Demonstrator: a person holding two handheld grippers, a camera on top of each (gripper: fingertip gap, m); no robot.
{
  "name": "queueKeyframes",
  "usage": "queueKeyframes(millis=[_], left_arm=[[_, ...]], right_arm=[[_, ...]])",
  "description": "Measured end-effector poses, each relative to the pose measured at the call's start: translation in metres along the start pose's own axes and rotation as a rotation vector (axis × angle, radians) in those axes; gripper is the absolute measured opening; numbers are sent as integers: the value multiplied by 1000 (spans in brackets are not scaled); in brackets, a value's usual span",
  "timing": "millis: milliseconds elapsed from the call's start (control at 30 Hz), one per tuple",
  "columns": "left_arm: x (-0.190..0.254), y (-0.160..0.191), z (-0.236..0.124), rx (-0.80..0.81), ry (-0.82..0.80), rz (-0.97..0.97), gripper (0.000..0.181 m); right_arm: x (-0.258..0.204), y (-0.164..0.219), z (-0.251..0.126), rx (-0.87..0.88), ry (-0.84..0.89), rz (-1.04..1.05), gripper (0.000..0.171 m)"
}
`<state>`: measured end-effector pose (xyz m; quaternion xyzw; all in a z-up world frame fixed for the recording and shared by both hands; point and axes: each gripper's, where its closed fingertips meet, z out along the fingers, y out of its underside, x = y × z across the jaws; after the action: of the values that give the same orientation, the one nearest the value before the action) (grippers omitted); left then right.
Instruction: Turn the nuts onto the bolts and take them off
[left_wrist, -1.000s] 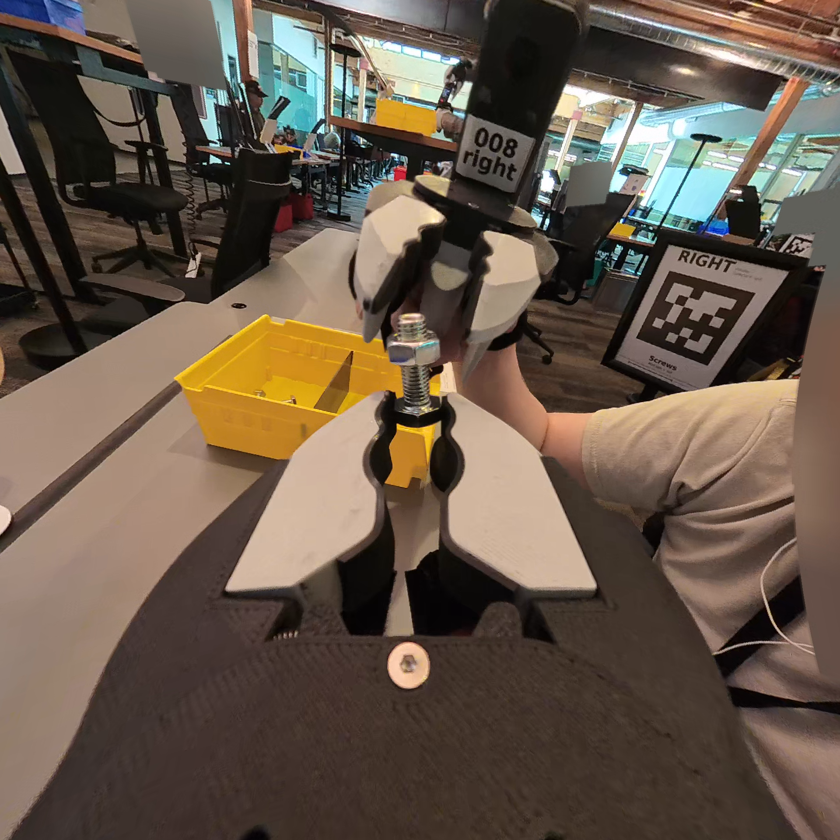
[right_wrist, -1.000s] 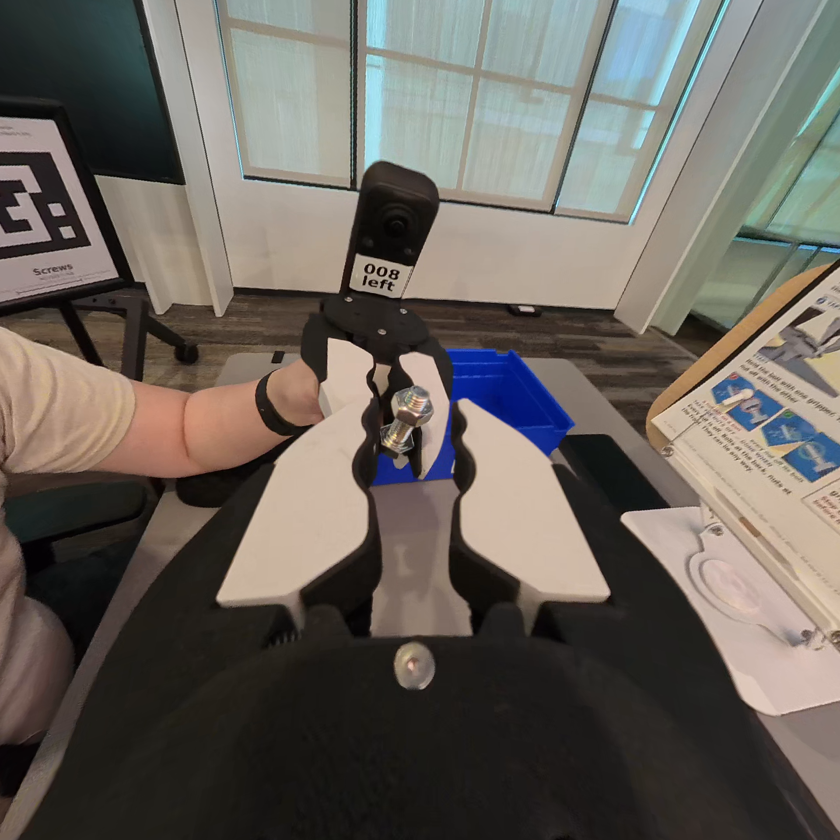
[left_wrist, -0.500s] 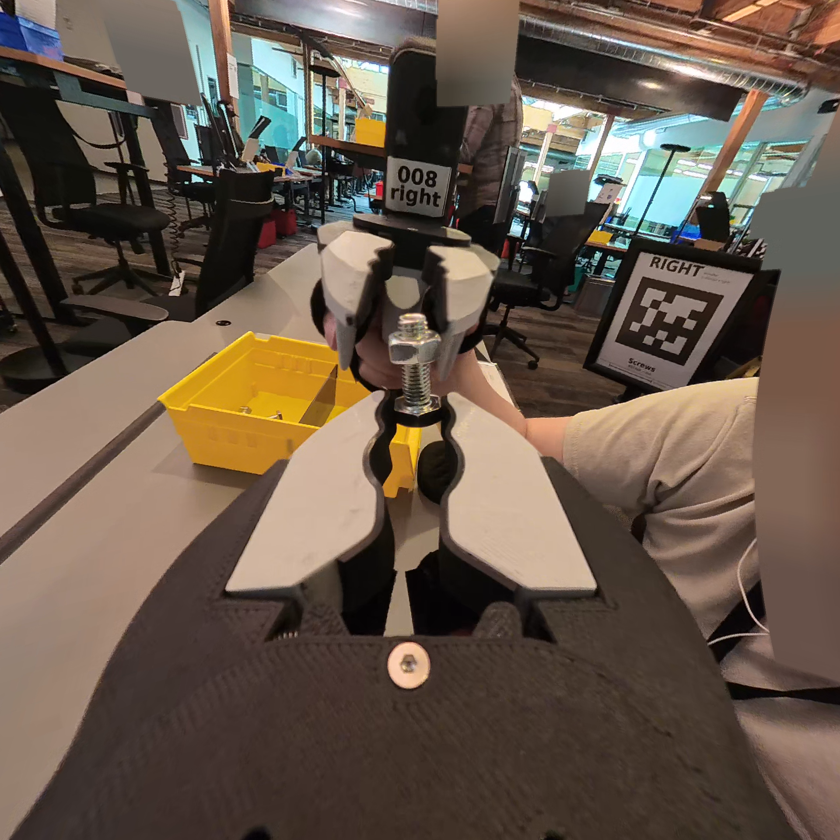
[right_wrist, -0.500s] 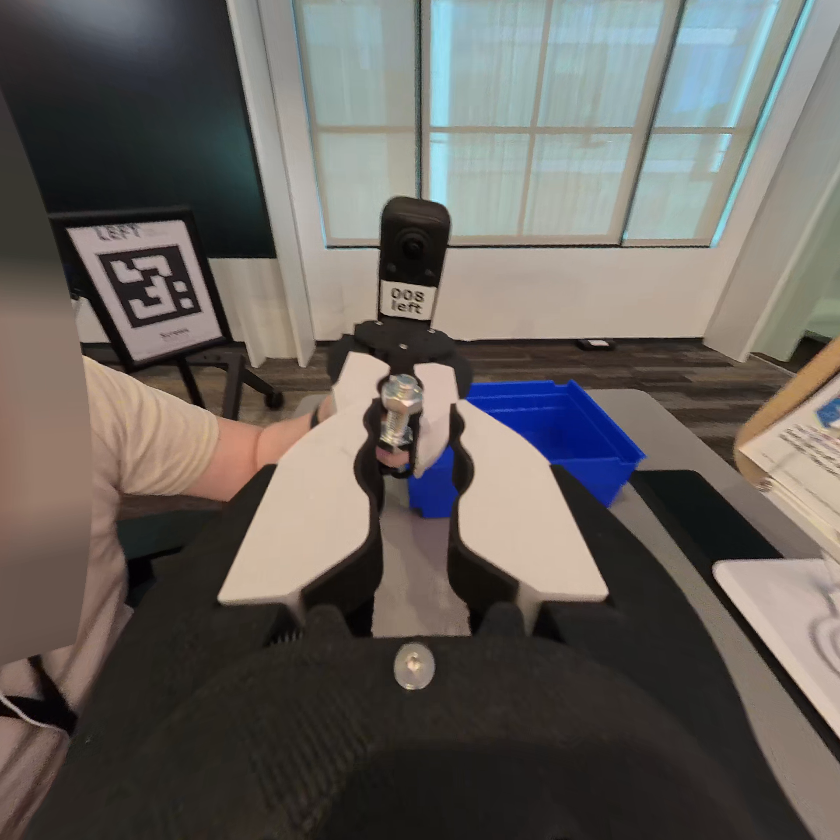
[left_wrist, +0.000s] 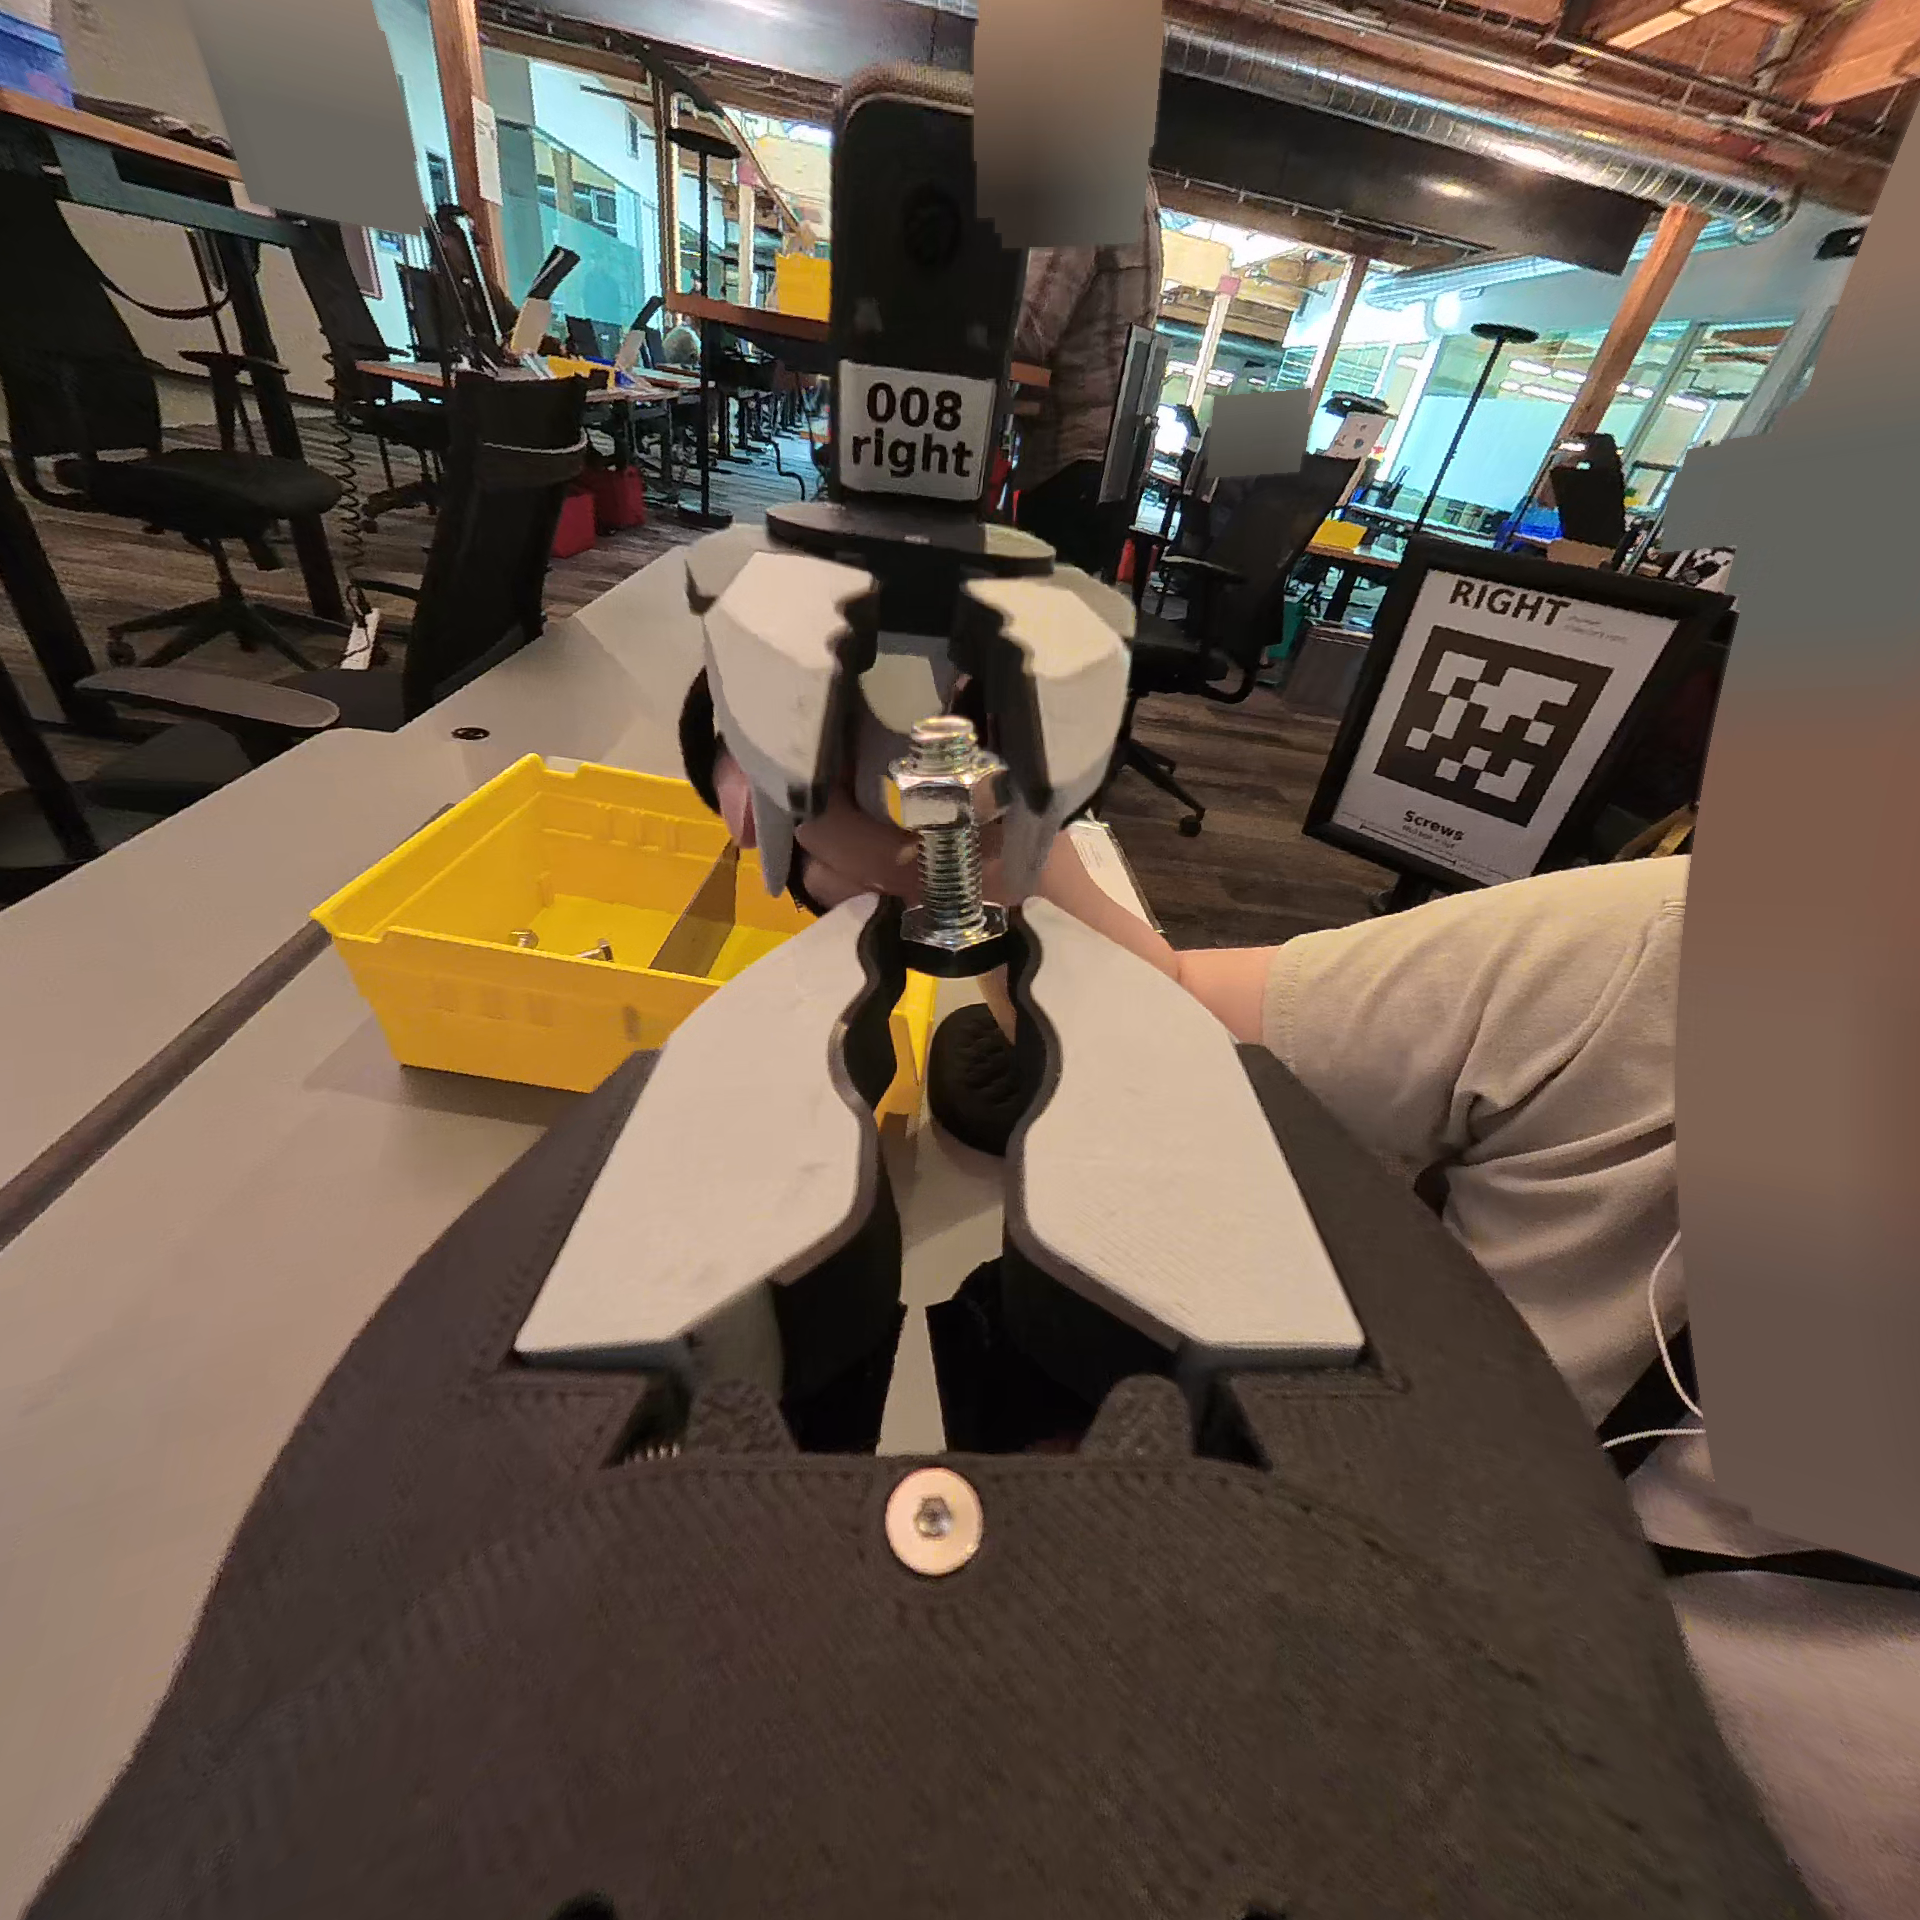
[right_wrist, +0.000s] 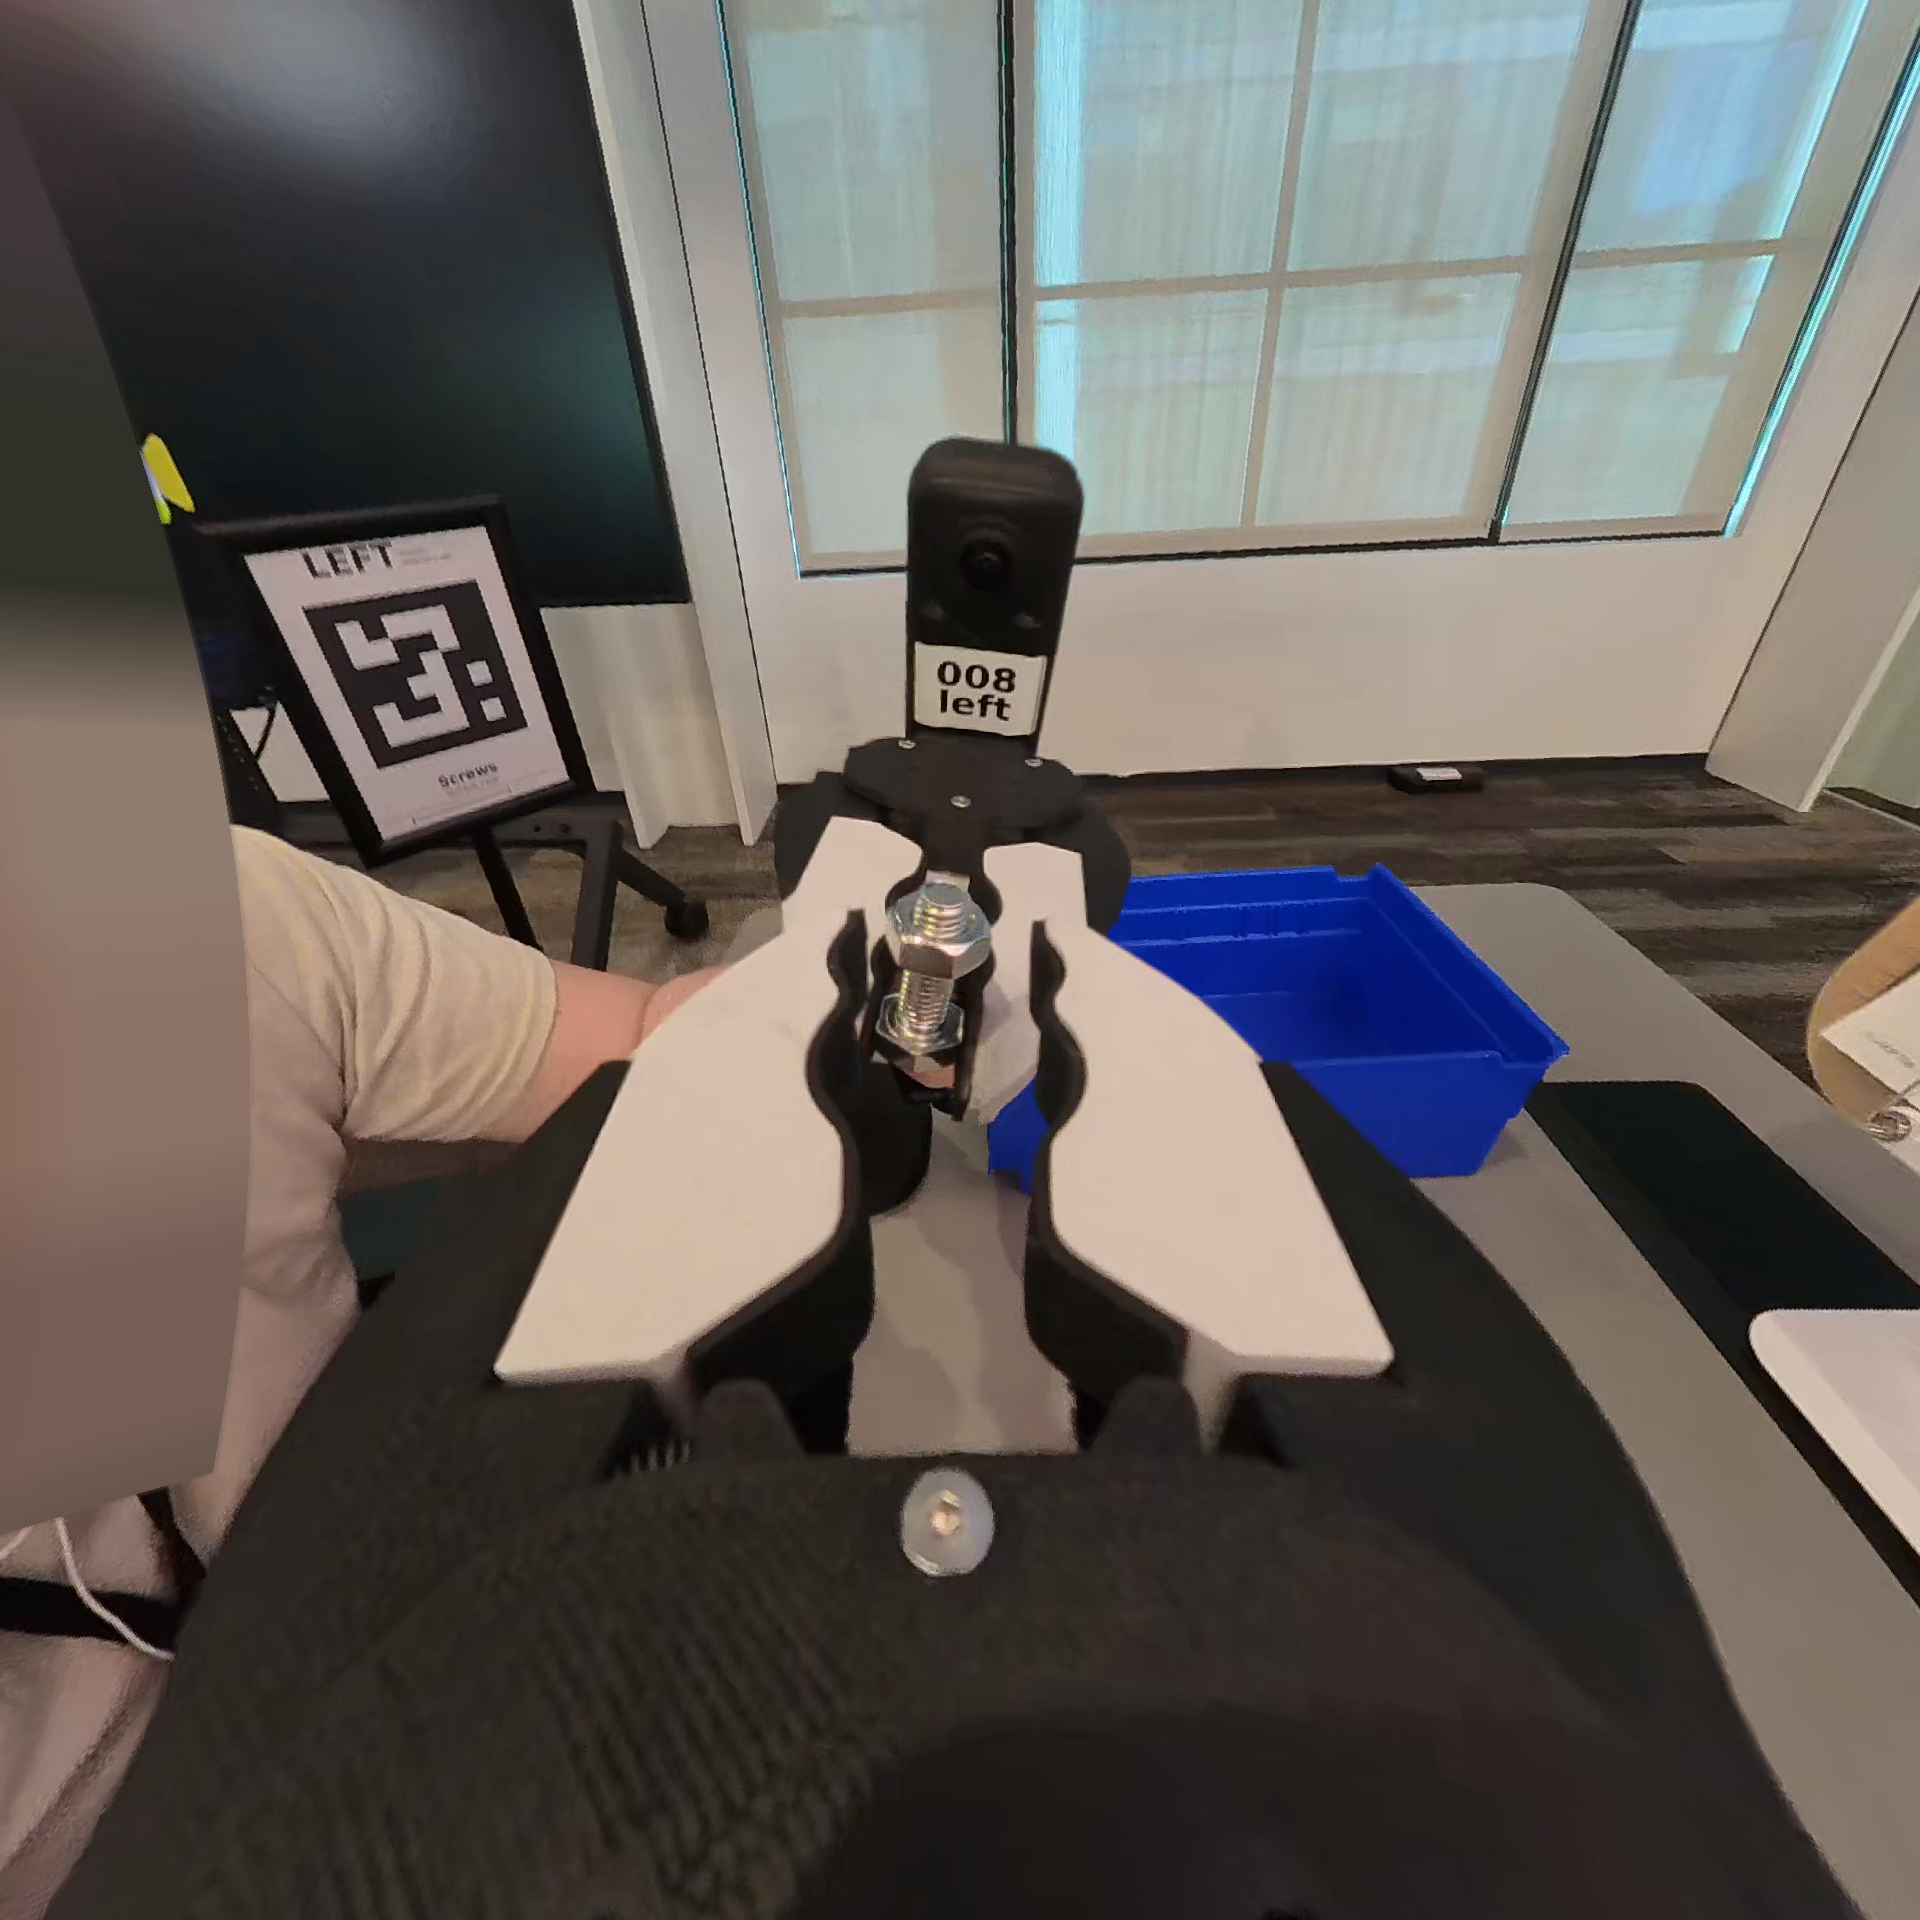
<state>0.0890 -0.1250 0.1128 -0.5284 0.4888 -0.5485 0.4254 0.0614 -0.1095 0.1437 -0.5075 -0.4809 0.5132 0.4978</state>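
Both grippers had leveled out; left gripper (left_wrist: 948, 940) clenched the bolt (left_wrist: 943, 868) head, right gripper (right_wrist: 940, 951) stood released around the nut (right_wrist: 938, 945), small, rigid, probably slick steel.

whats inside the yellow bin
In the left wrist view, the yellow bin holds a dark divider and two or so small silver metal parts. Its right end is hidden behind the left gripper.
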Motion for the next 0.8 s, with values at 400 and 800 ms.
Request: queueKeyframes(millis=[400,800], left_arm=[[4,-2,0,0,16,-1,18],[9,-5,-2,8,28,1,18]], right_arm=[[-2,0,1,17,-46,17,31],[-5,-6,-2,50,-35,-67,29]])
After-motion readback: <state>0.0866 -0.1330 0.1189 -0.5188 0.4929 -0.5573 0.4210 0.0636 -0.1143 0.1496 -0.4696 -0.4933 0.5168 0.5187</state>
